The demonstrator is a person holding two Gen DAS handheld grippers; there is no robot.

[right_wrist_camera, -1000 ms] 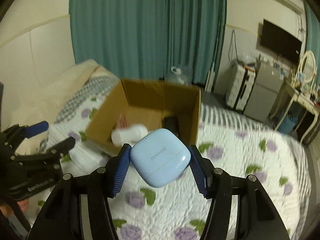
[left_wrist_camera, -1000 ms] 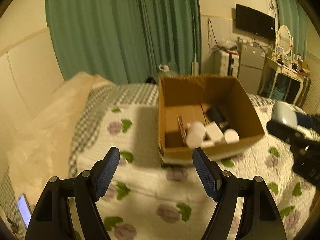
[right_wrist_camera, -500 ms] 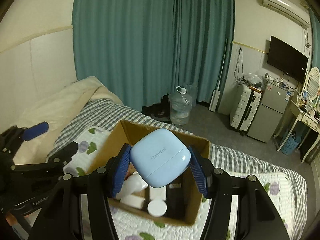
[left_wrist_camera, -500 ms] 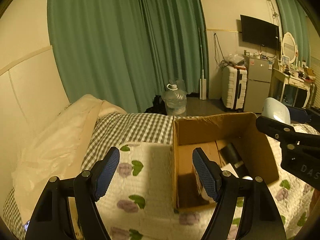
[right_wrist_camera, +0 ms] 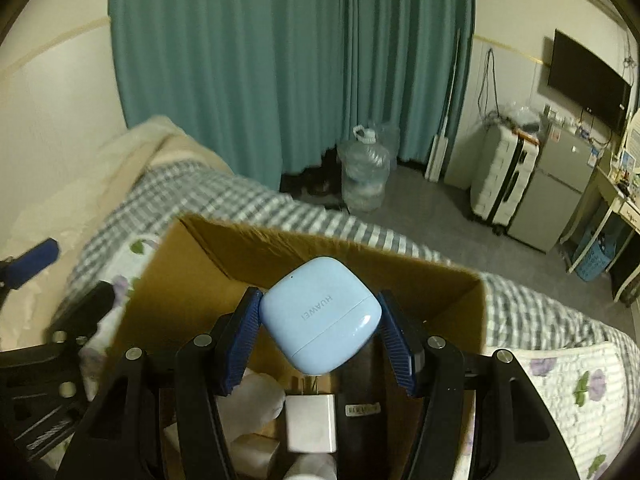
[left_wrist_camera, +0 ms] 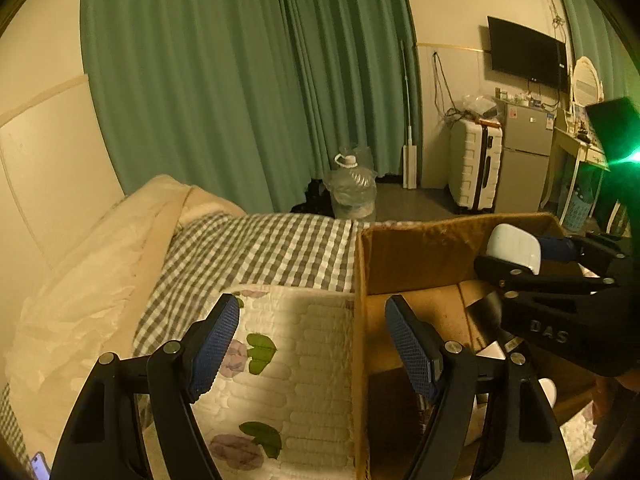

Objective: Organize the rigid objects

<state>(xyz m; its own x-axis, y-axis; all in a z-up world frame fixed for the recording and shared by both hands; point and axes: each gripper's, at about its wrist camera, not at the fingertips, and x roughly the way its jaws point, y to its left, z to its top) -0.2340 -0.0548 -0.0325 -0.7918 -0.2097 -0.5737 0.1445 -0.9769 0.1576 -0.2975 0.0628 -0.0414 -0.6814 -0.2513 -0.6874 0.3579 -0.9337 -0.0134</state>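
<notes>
Right gripper (right_wrist_camera: 318, 338) pinches pale-blue rounded plastic earbud case (right_wrist_camera: 320, 316), hovering directly over open brown cardboard box (right_wrist_camera: 400, 268) w/ white charger block (right_wrist_camera: 310, 422) below; drop likely straight down. Left gripper (left_wrist_camera: 312, 344) spread, empty, straddling box's left wall.

Both views are dim and warm-lit, the left wrist's tinted yellow-green. A green flare (left_wrist_camera: 624, 156) glares at that view's right edge. A hard shadow cuts across the quilt (left_wrist_camera: 288, 344) beside the box (left_wrist_camera: 416, 256). Fisheye bending curves the curtain (right_wrist_camera: 280, 60); the box's near rim is motion-blurred.
</notes>
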